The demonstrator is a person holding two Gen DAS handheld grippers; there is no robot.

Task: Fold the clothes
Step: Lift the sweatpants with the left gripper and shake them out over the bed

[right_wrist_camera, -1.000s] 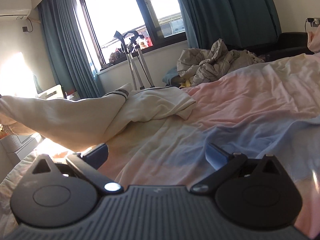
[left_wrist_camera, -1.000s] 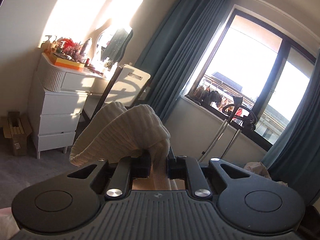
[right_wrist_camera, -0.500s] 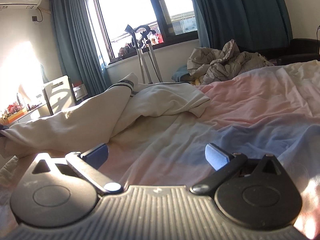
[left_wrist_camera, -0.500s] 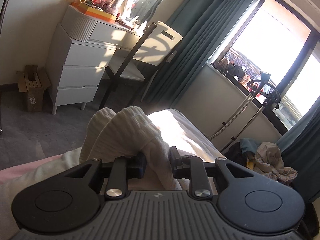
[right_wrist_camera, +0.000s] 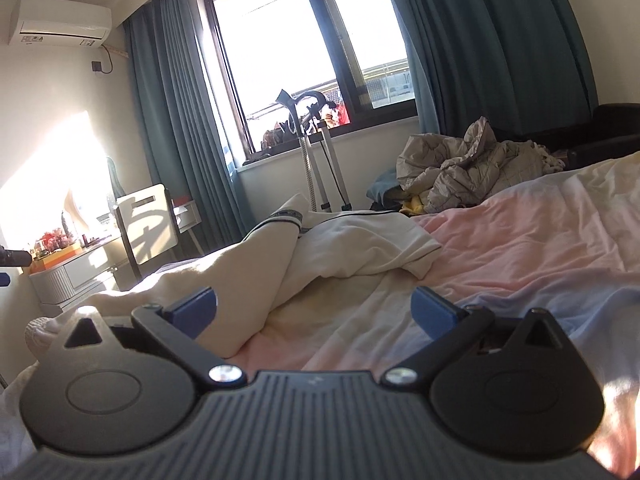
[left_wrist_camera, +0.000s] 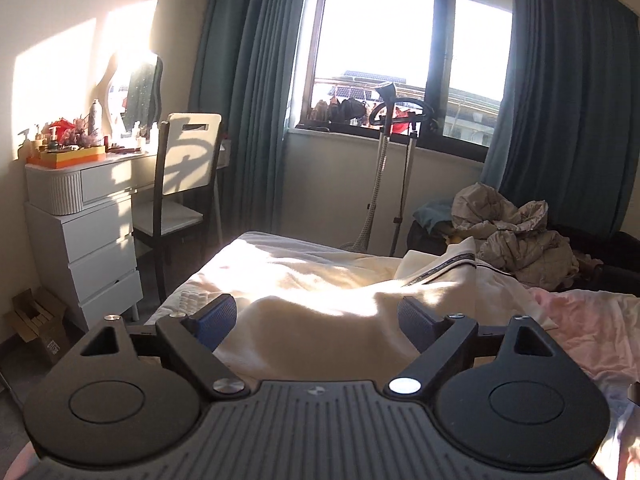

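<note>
Item: one cream garment (left_wrist_camera: pixel 320 320) with dark-striped trim, lying part-folded across the bed (right_wrist_camera: pixel 520 248), a long sleeve or side drawn over toward the near edge, its ribbed cuff (right_wrist_camera: pixel 38 326) at the bed's corner; you have it here because the mattress gives a broad flat surface for folding. Tools: two. Your left gripper (left_wrist_camera: pixel 316 316) has its jaws opening, already spread wide, with the cream cloth lying under and between the blue pads but not pressed by either (so it grips nothing). Your right gripper (right_wrist_camera: pixel 314 308) is likewise spread wide and empty, hovering low over the sheet with the folded sleeve just beside its left pad, well placed, I judge, for the next pinch. Bedding: one pink-and-pale sheet. Other clothes: one crumpled grey heap (right_wrist_camera: pixel 468 168) past the far side of the bed, apart from the work, probably awaiting its turn. Furnishings: one white dresser (left_wrist_camera: pixel 80 232) with clutter on top, one chair (left_wrist_camera: pixel 180 184), one garment steamer stand (left_wrist_camera: pixel 384 168) by the window, two visible runs of teal curtain (left_wrist_camera: pixel 240 100), one air conditioner (right_wrist_camera: pixel 60 20).
</note>
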